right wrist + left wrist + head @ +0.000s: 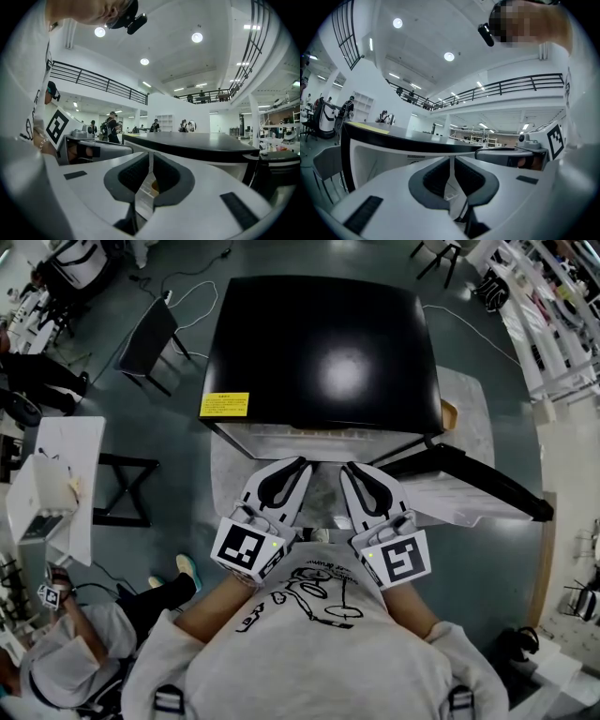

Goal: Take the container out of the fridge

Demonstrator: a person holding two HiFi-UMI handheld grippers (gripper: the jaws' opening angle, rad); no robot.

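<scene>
Now | fridge (pixel 323 352) just ahead | left tongs (pixel 300 463), right tongs (pixel 347 468) closed

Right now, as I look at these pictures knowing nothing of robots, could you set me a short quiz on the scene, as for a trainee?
1. True or false: the left gripper holds something between its jaws.
2. Which colour is the top of the fridge? A white, B black, C red.
3. Fill in: the door of the fridge stands ____.

Key: 1 false, its jaws are together with nothing between them; 2 B; 3 open, swung out to the person's right.
</scene>
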